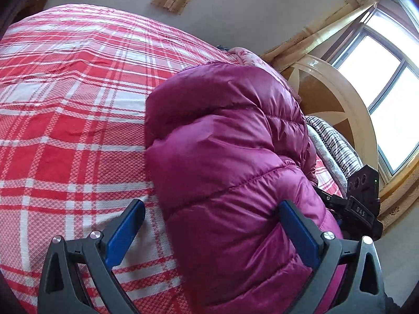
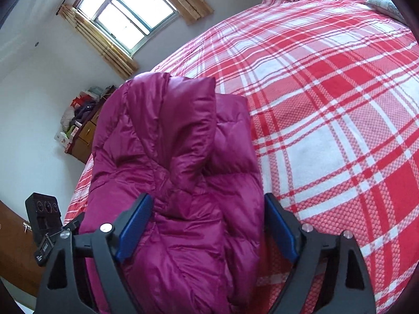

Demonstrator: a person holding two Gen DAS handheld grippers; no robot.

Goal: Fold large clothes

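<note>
With jacket (image 2: 178,172) running long toward 12 o'clock on the bed (image 2: 327,130), squarely between spread right tool (image 2: 208,225); left tool (image 1: 212,225), also spread, straddles its 9 o'clock edge.

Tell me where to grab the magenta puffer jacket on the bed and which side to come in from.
Grip the puffer jacket at its near edge, where the quilted layers bunch thickest between the open right gripper. Come in low along the plaid bedspread, from the edge nearest the gripper: the slick, puffy shell would likely slip from a shallow pinch, so take a full fold. The left gripper, also open, could take the opposite edge.
</note>
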